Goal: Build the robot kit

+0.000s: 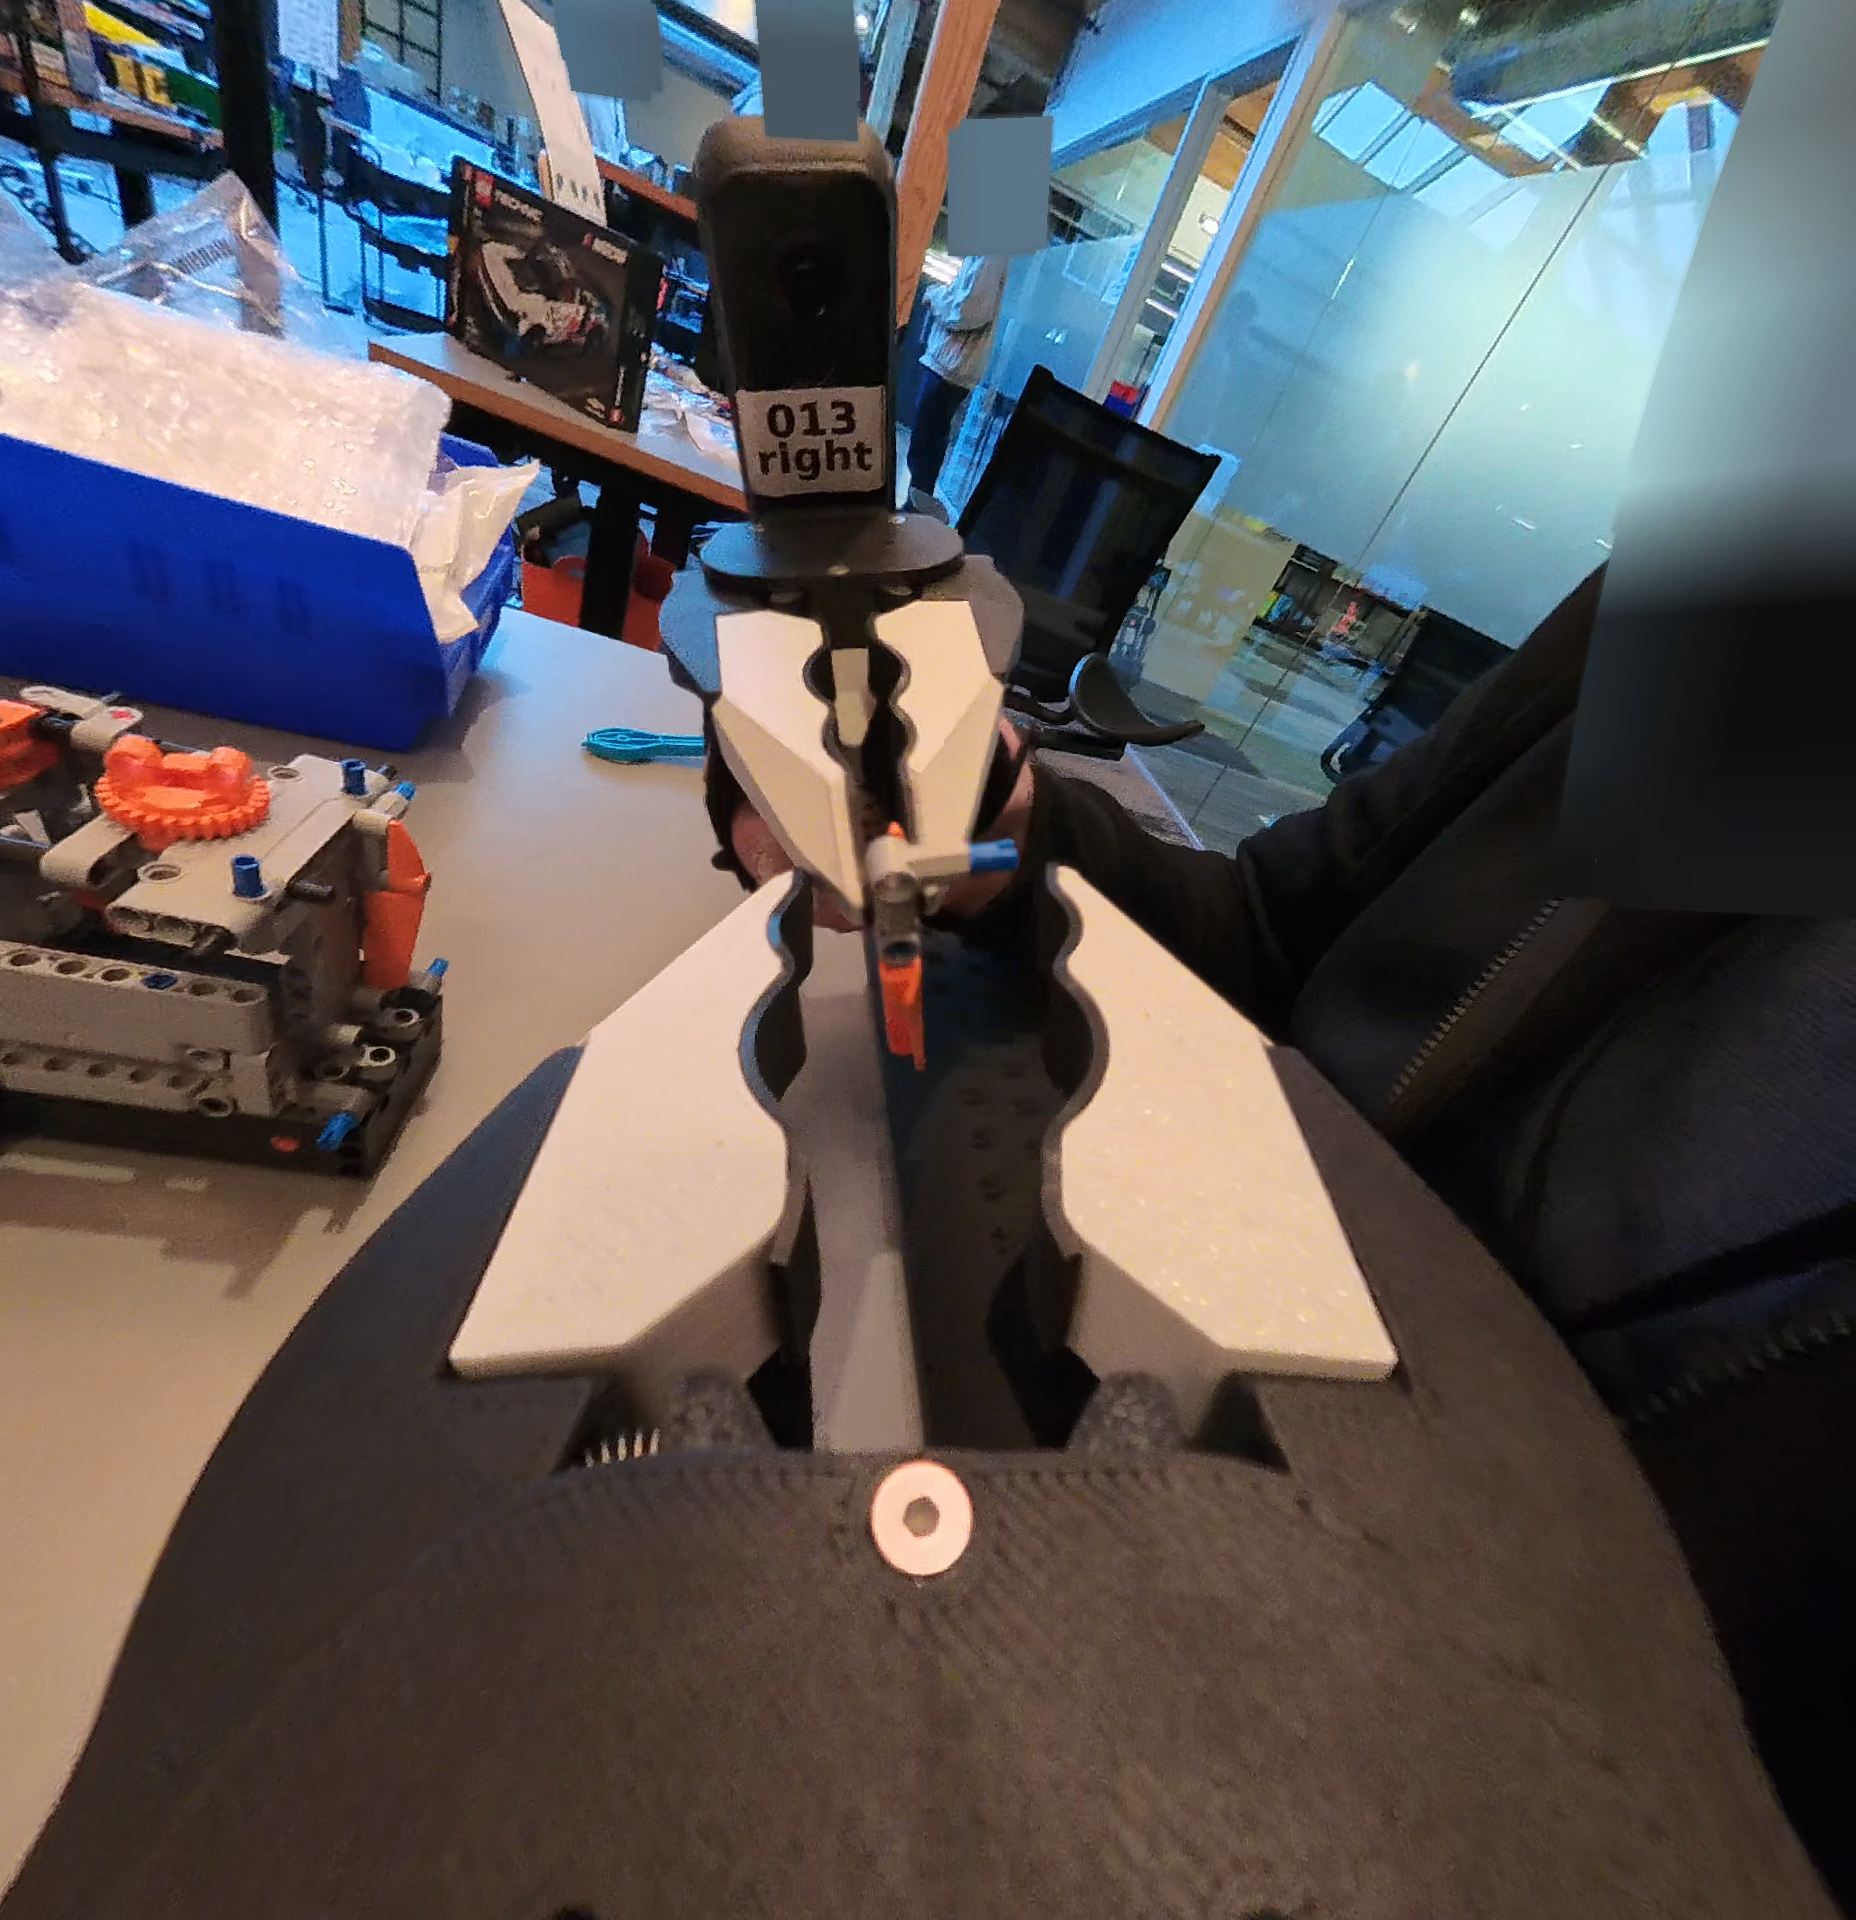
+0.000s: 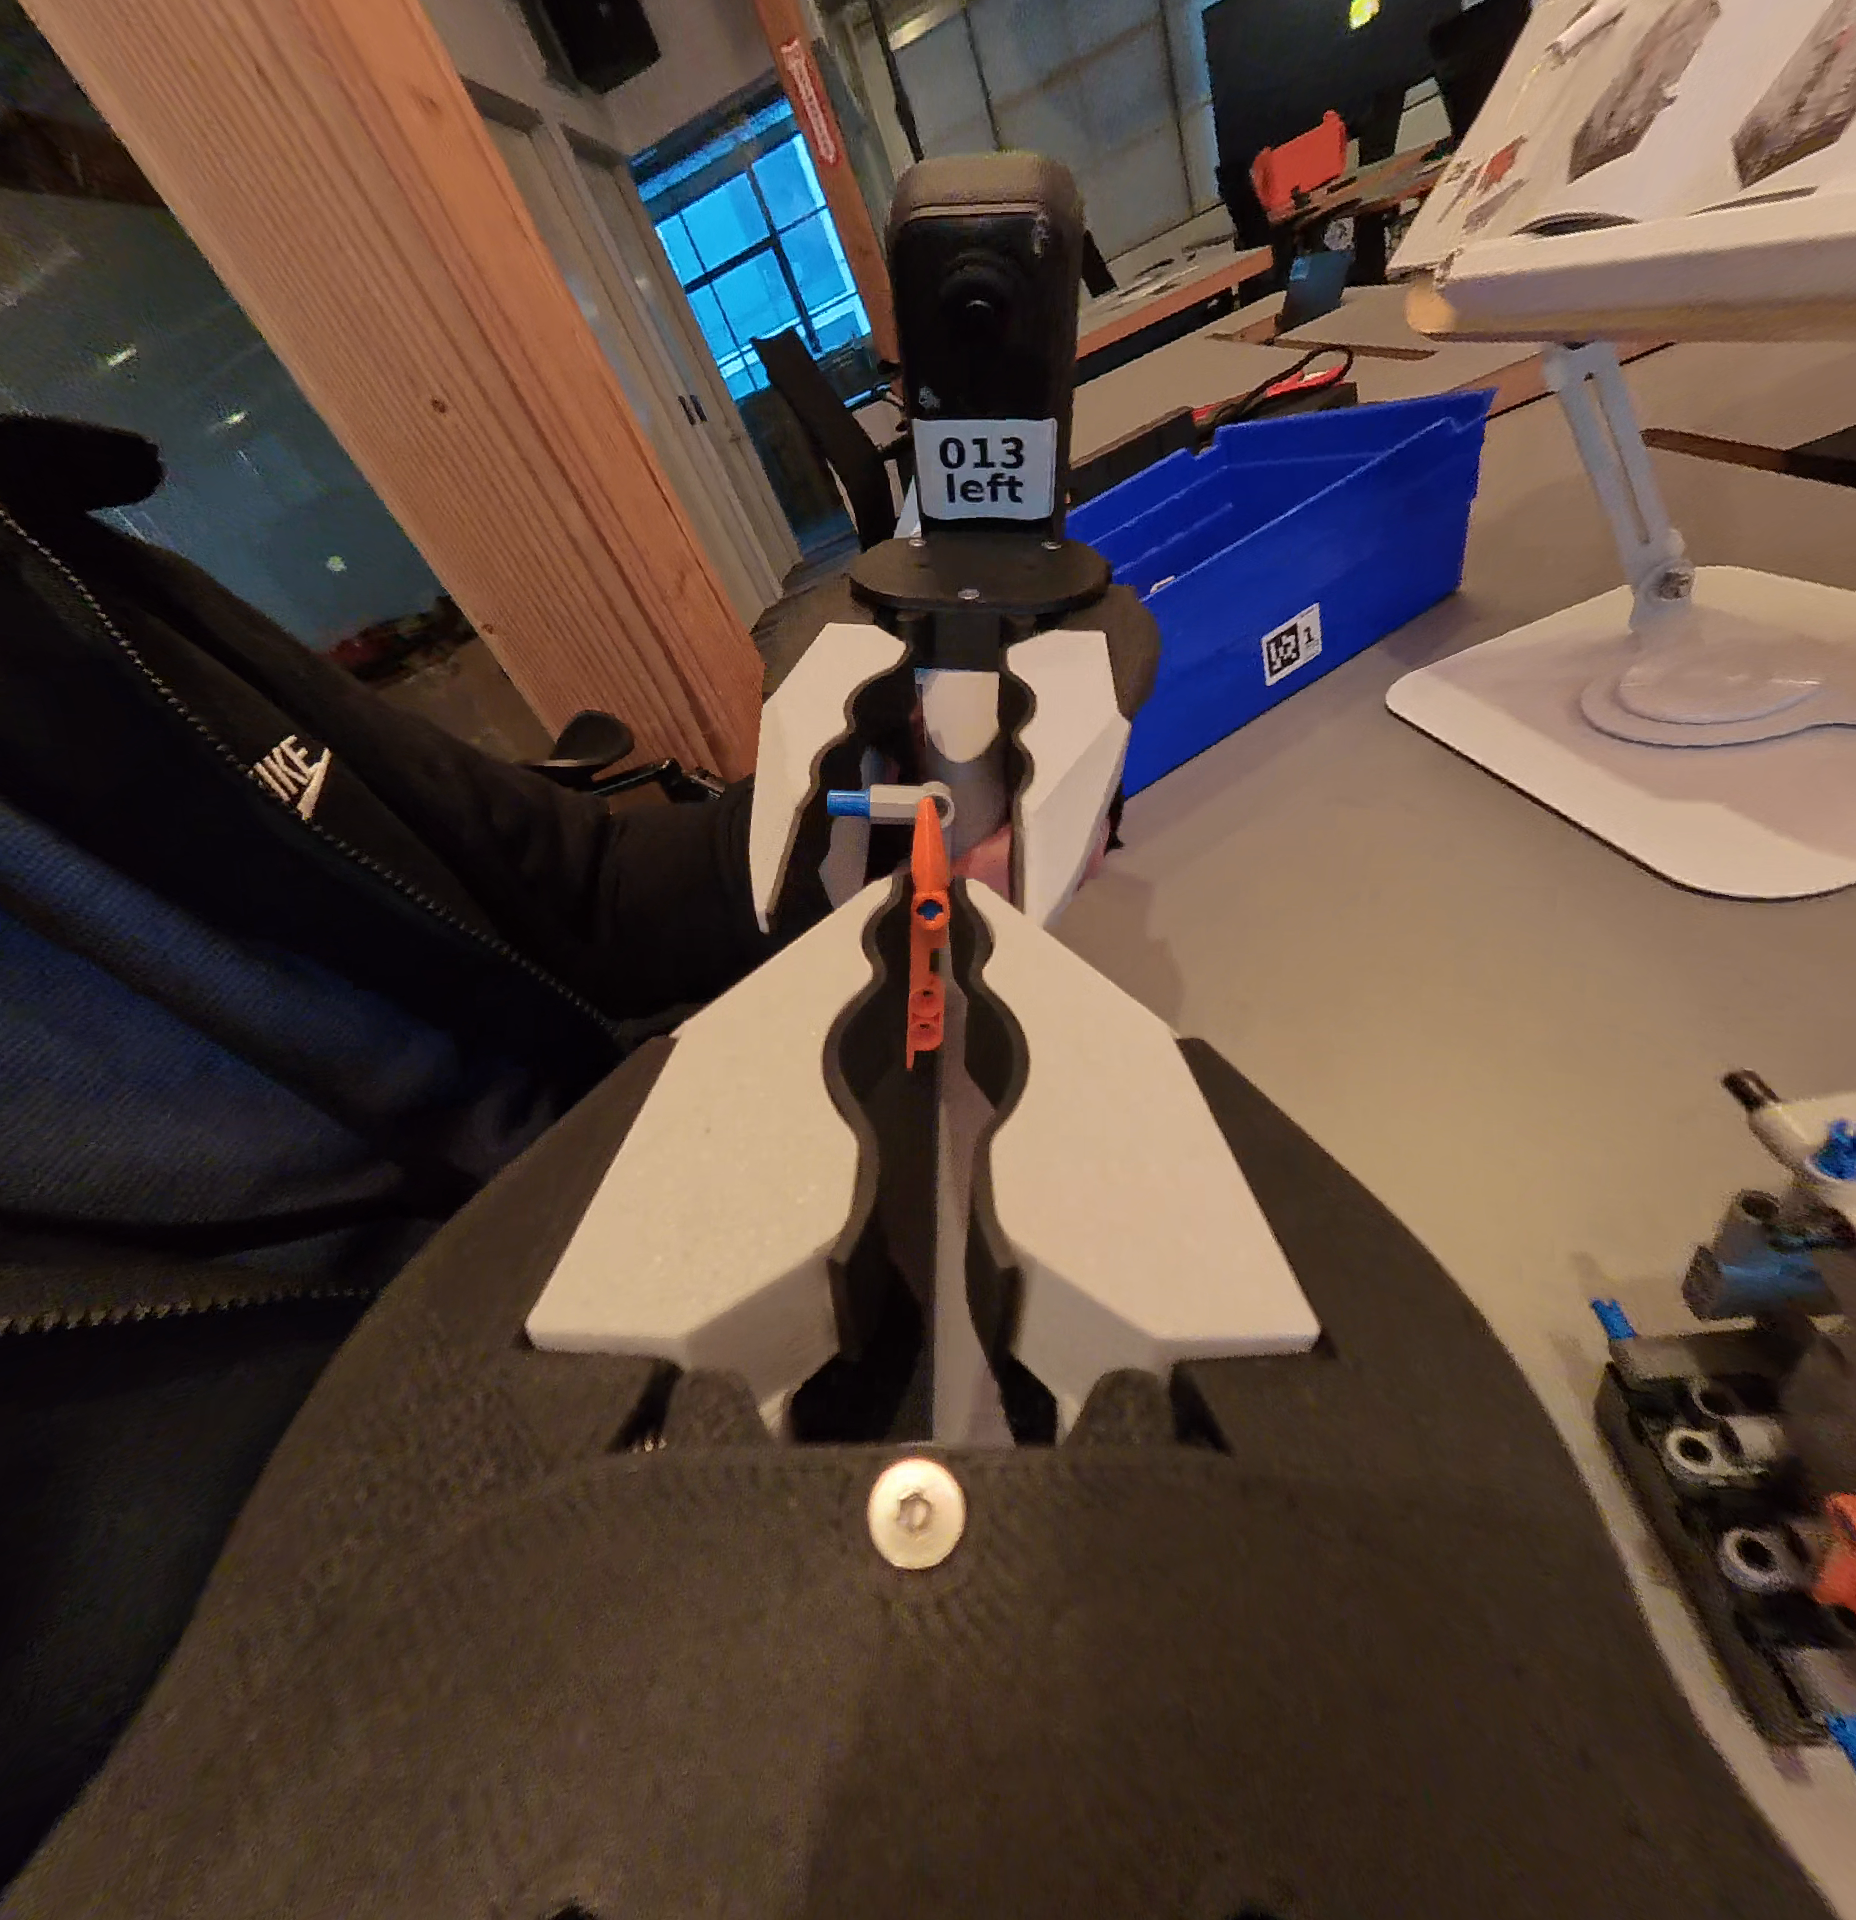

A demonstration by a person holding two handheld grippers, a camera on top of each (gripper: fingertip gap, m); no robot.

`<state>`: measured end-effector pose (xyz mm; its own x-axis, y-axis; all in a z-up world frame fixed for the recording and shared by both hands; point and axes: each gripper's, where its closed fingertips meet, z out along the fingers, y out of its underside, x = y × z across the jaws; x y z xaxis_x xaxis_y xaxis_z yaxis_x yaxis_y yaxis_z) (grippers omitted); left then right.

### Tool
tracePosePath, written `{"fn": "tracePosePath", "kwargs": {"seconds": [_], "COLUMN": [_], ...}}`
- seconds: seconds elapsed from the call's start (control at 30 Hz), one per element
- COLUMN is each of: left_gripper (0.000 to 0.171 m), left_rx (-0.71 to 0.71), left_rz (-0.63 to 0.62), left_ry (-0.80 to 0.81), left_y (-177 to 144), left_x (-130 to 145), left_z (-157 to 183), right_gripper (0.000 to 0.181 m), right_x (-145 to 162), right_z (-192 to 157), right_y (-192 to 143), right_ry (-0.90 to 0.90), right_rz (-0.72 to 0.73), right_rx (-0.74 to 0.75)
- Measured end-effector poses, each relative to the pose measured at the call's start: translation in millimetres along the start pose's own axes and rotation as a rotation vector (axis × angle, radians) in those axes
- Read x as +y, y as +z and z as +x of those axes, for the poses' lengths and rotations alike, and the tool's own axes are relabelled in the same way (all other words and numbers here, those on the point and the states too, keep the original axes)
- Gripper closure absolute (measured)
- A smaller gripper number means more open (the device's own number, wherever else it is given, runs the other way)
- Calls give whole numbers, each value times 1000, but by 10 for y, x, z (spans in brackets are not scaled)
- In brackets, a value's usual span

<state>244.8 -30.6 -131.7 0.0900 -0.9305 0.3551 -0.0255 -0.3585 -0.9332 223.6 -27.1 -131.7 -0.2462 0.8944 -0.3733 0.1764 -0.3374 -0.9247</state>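
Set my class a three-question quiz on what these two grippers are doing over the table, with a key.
1. True or false: the left gripper is shut tight, its fingers touching.
2. What colour is the piece between the fingers of the right gripper? A green, B orange, C yellow.
3. Fill in: in the right wrist view, the bin on the table behind the left gripper is ____.

Key: 1 false, its fingers stand well apart. 2 B. 3 blue.
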Motion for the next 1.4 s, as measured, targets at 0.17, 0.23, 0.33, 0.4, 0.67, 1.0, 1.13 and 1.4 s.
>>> {"fn": "tracePosePath", "kwargs": {"seconds": [0.17,0.23,0.33,0.4,0.67,1.0,1.13,1.4], "left_gripper": [125,110,98,87,132,149,138,151], "left_rx": [18,45,64,84,51,-43,-76,-46], "left_rz": [-2,10,9,16,96,131,81,31], "left_ry": [-12,-7,-24,-43,-61,-35,-23,-72], "left_y": [70,110,144,177,-98,-132,14,256], "left_x": [48,52,63,60,-90,-137,-99,-15], "left_z": [24,67,86,103,-6,-150,-201,-311], "right_gripper": [177,177,177,177,177,176,176,176], "right_x": [18,35,70,73,-107,-158,-181,-150], "right_z": [-42,-53,-48,-35,121,348,294,222], "right_y": [99,137,189,197,-199,-668,-624,-456], "right_ry": [-32,-27,-36,-30,-9,130,123,86], "right_rz": [-31,-41,-65,-64,74,269,278,247], "right_rx": [3,-13,-13,-16,83,132,98,69]}}
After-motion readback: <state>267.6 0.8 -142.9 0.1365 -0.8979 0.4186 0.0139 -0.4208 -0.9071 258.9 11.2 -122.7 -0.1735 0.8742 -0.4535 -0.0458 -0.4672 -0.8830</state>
